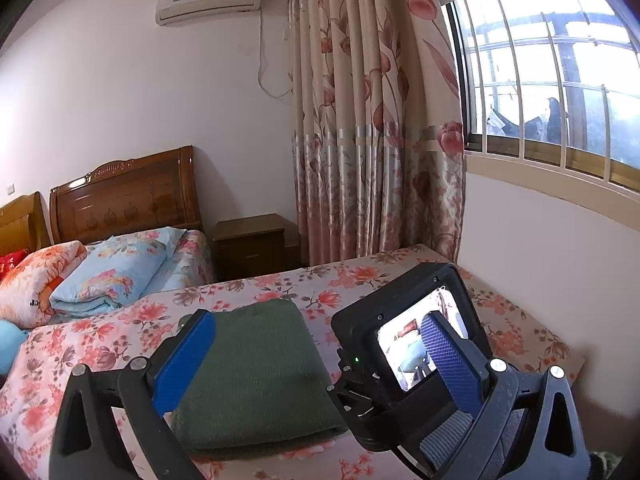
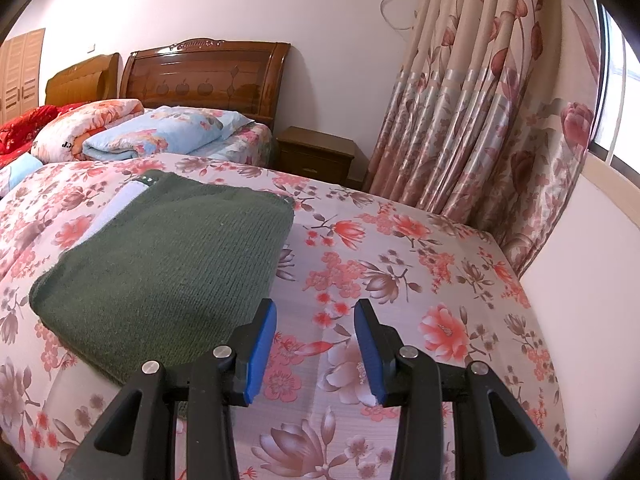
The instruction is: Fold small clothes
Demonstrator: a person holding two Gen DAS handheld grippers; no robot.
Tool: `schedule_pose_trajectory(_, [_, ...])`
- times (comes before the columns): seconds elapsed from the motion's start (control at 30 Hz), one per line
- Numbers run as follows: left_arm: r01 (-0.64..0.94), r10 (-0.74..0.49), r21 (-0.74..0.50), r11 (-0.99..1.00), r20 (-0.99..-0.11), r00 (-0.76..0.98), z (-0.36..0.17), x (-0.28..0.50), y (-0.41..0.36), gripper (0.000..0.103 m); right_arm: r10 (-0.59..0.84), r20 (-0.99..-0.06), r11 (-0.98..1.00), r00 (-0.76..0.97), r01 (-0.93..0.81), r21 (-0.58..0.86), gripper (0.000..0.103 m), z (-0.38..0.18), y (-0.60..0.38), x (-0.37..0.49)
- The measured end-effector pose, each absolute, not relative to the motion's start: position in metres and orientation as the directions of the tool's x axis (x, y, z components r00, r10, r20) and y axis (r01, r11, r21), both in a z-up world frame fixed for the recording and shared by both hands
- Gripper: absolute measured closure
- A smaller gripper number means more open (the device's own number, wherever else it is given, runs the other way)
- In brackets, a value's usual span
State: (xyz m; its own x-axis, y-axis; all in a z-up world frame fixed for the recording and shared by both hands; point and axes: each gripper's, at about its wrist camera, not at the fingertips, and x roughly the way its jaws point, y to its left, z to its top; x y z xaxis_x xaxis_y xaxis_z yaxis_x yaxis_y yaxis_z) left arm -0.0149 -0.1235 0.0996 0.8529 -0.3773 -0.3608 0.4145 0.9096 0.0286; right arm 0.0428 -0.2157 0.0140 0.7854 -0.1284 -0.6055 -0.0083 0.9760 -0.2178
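Note:
A dark green knitted garment [image 1: 260,372] lies folded into a rectangle on the floral bedsheet [image 1: 344,292]. It also shows in the right wrist view [image 2: 168,256], with a white layer [image 2: 116,208] sticking out at its far left edge. My left gripper [image 1: 316,356] is open and empty, held above the garment's near part. My right gripper [image 2: 315,324] is open and empty, just right of the garment's near corner. The back of the right gripper with its small screen [image 1: 416,344] shows in the left wrist view.
Folded quilts [image 2: 132,132] and a wooden headboard [image 2: 208,76] lie at the far end. A brown nightstand [image 2: 316,154] stands by the floral curtain [image 2: 480,112]. A white wall [image 2: 580,280] and barred window [image 1: 552,64] run along the right of the bed.

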Motion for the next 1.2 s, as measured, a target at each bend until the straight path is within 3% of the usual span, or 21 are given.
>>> schedule_pose_trajectory(0.4, [0.414, -0.377, 0.027, 0.91, -0.366, 0.851, 0.097, -0.014, -0.123, 0.0, -0.126, -0.609, 0.976, 0.783, -0.011, -0.216, 0.062, 0.014, -0.216, 0.042])
schedule_pose_trajectory(0.6, [0.384, -0.369, -0.02, 0.923, -0.328, 0.87, 0.104, -0.012, -0.102, 0.0, -0.123, -0.61, 0.978, 0.782, -0.009, -0.209, 0.062, 0.013, -0.217, 0.042])
schedule_pose_trajectory(1.2, [0.018, -0.029, -0.035, 0.999, -0.355, 0.934, 0.088, 0.031, -0.003, 0.0, -0.12, -0.606, 0.983, 0.786, 0.008, -0.184, 0.062, 0.021, -0.224, 0.04])
